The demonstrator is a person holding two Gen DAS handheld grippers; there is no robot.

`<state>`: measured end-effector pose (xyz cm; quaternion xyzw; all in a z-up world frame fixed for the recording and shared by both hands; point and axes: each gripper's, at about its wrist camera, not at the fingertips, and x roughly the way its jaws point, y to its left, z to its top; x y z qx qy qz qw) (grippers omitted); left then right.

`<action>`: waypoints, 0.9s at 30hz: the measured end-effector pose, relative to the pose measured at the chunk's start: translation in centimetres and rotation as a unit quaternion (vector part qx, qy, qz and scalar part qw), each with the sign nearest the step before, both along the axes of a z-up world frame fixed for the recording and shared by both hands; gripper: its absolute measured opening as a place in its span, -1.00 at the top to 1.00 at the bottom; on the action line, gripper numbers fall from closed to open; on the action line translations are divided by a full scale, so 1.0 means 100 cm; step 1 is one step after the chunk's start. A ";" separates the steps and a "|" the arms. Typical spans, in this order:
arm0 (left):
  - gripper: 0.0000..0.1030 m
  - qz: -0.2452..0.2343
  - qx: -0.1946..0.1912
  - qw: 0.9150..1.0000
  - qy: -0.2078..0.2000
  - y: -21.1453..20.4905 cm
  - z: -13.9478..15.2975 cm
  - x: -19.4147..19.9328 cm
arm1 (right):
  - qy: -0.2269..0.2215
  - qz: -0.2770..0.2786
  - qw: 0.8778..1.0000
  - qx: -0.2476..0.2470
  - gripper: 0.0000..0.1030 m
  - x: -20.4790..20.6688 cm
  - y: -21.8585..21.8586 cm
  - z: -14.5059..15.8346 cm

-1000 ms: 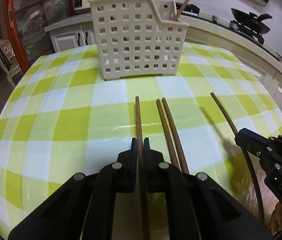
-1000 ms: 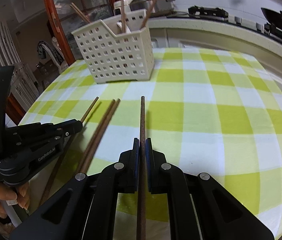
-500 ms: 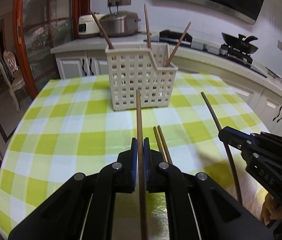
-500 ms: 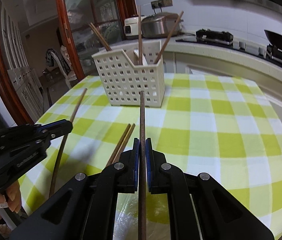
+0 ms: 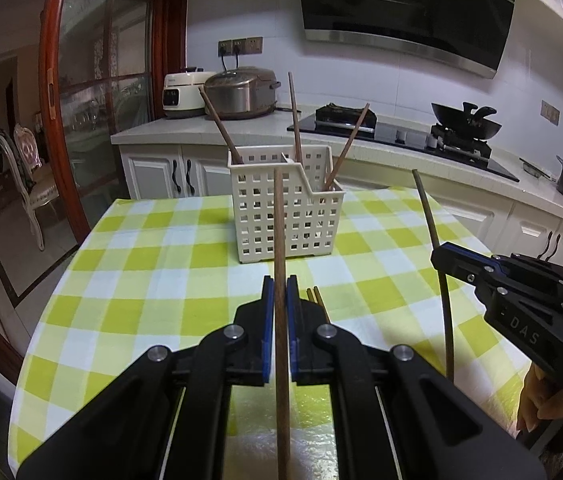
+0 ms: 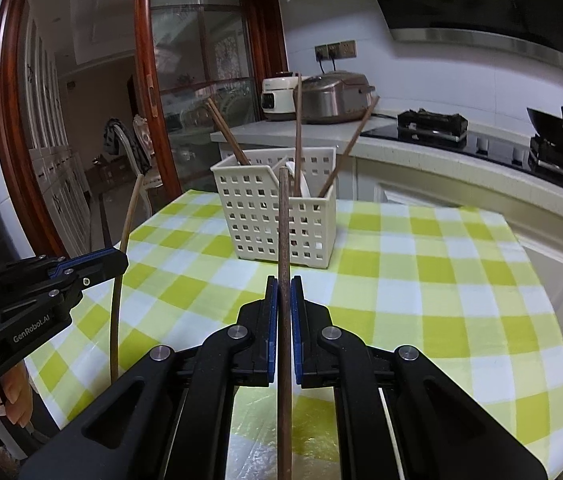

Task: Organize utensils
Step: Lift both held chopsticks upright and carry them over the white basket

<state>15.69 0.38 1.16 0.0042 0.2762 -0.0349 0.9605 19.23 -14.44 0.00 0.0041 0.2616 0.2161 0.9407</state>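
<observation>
Now both grippers are up off the bench, each with a chopstick pinched tight. The left gripper (image 5: 280, 284) has its jaws closed on a brown chopstick (image 5: 279, 224) that points forward, its tip lined up in view with the front wall of the white perforated basket (image 5: 285, 216). The right gripper (image 6: 284, 284) does the same: jaws clamped on its own chopstick (image 6: 284, 220), tip reaching to the basket's rim in that view. From the left camera the right gripper shows at the right edge, its stick (image 5: 437, 264) standing clear of the basket's side with open air between. From the right camera the left gripper (image 6: 115, 262) sits at the left edge, near the bench's rounded edge. The basket stands upright toward the far side of the green-and-white checked bench (image 5: 141, 264), with three chopsticks (image 5: 295, 120) already leaning out of it at different angles. Two more chopsticks (image 5: 317, 298) lie flat on the cloth just beyond the left jaws, side by side. There is broad bare cloth to the basket's left and right, and a fair strip between it and both sets of jaws.
</observation>
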 end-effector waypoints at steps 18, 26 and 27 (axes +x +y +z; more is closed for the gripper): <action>0.88 0.003 0.007 0.999 -0.034 0.001 0.017 -0.026 | -0.043 0.001 0.999 0.002 0.87 -0.029 -0.006 0.020; 0.88 0.002 0.009 0.999 -0.043 0.001 0.021 -0.031 | -0.058 0.001 0.998 0.004 0.87 -0.038 -0.008 0.027; 0.88 0.002 0.009 0.999 -0.045 0.000 0.022 -0.032 | -0.060 0.001 0.998 0.004 0.87 -0.039 -0.008 0.028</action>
